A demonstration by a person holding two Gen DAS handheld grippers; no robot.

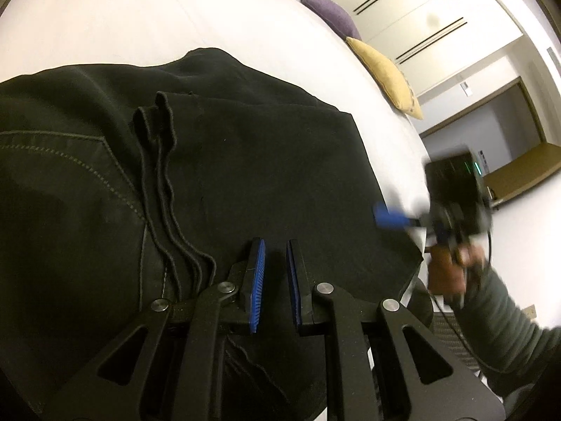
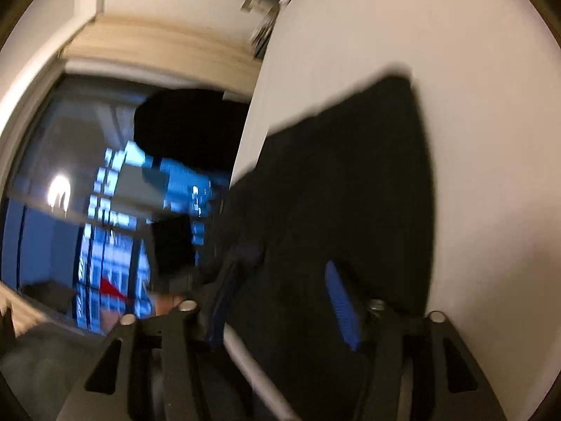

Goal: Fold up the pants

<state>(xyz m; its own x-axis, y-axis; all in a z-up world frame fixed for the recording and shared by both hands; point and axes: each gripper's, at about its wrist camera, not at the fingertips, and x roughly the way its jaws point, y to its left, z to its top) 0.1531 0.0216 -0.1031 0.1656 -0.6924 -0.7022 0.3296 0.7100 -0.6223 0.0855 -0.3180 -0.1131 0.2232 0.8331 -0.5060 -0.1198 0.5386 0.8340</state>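
bed: white sheet (image 1: 175,17)
pillows: purple (image 1: 329,14), yellow (image 1: 389,73)
window: dark, blue lit buildings (image 2: 105,245)
walls: cream (image 1: 438,10)

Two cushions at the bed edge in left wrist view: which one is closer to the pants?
The yellow cushion. It lies nearer the black pants on the bed; the purple cushion sits beyond it, farther up the edge.

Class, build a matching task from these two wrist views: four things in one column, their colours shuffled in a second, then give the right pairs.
Things:
1. pants
2. near cushion
3. far cushion
4. pads of the left tool

Colours:
A. purple
B. blue
C. black
D. yellow

Pairs: 1-C, 2-D, 3-A, 4-B
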